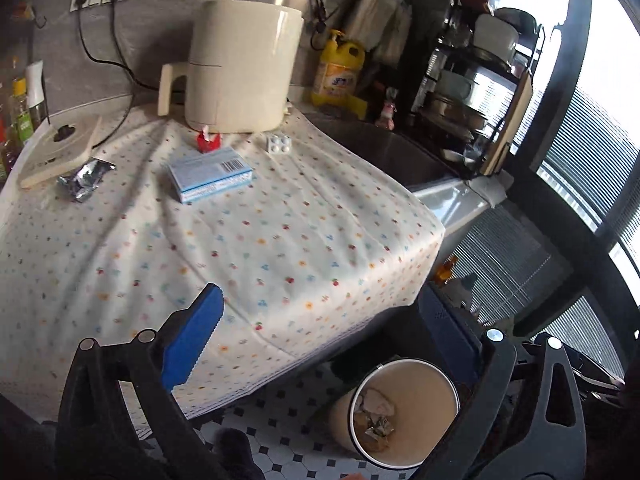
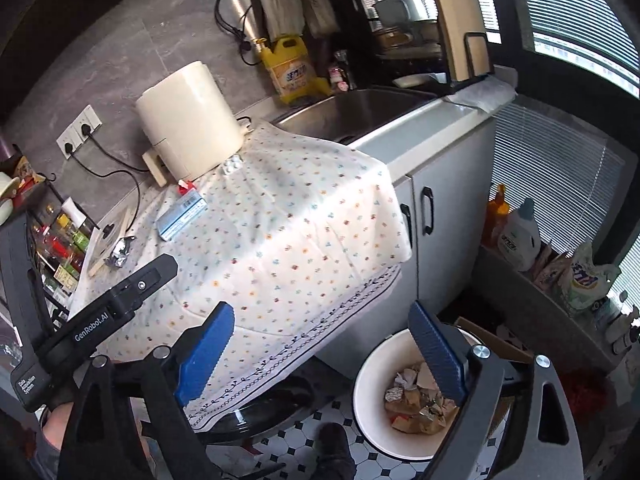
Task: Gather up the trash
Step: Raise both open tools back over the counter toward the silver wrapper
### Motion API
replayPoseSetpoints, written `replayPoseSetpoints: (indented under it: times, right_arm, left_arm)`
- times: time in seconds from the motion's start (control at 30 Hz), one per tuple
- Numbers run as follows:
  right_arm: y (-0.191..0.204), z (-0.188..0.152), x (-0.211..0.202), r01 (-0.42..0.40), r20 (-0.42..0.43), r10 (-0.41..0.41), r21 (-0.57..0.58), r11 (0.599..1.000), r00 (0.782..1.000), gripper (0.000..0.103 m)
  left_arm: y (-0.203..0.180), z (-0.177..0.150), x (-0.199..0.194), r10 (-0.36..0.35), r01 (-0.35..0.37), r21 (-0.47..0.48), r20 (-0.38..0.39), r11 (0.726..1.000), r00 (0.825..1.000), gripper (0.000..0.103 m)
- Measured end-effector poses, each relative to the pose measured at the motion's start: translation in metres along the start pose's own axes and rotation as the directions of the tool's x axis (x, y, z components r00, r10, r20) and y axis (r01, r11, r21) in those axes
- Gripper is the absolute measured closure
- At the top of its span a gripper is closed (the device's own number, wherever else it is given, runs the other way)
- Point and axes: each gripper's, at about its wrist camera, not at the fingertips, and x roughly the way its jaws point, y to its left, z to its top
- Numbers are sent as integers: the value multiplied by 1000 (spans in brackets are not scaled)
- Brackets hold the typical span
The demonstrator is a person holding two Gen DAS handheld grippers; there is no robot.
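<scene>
A white trash bin (image 1: 412,432) (image 2: 372,404) stands on the tiled floor beside the counter, holding crumpled paper and foil scraps. On the spotted cloth (image 1: 240,240) lie a blue-white box (image 1: 210,176) (image 2: 181,216), a crumpled foil wrapper (image 1: 86,178) (image 2: 119,254), a red wrapper (image 1: 208,141) (image 2: 186,189) and a white pill blister (image 1: 279,145) (image 2: 233,165). My left gripper (image 1: 324,344) is open and empty over the counter's front edge and the bin. My right gripper (image 2: 324,352) is open and empty, its right finger above the bin.
A cream air fryer (image 1: 240,68) stands at the back of the cloth. A power strip board (image 1: 60,148) lies at the left. A sink (image 2: 352,114), yellow detergent bottle (image 1: 340,70) and dish rack (image 1: 476,92) are to the right. Bottles (image 2: 516,236) stand by the window.
</scene>
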Motion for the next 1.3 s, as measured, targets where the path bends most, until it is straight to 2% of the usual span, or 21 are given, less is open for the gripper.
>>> replayPoseSetpoints:
  times: [0.33,0.7,1.0,1.3]
  right_arm:
    - [69,15,-3,-101,17,104,-117,988,994,8]
    - [135,26,23,-176,-15,177,-188,966,984,8]
    - [178,35,60,-189,-42,184,-220,957,982,8]
    - [190,53,106,-134,-67,123,-208,969,990,8]
  left_arm:
    - [47,18,-44,97,-91,-71,91,993,991,6]
    - [106,38,-70,189,-169,-138,144,976,971,6]
    - [165,52,-56,225,-195,-214,130,957,966,6]
    - [210,69,-16,234,-199,-271,100,942,967,6]
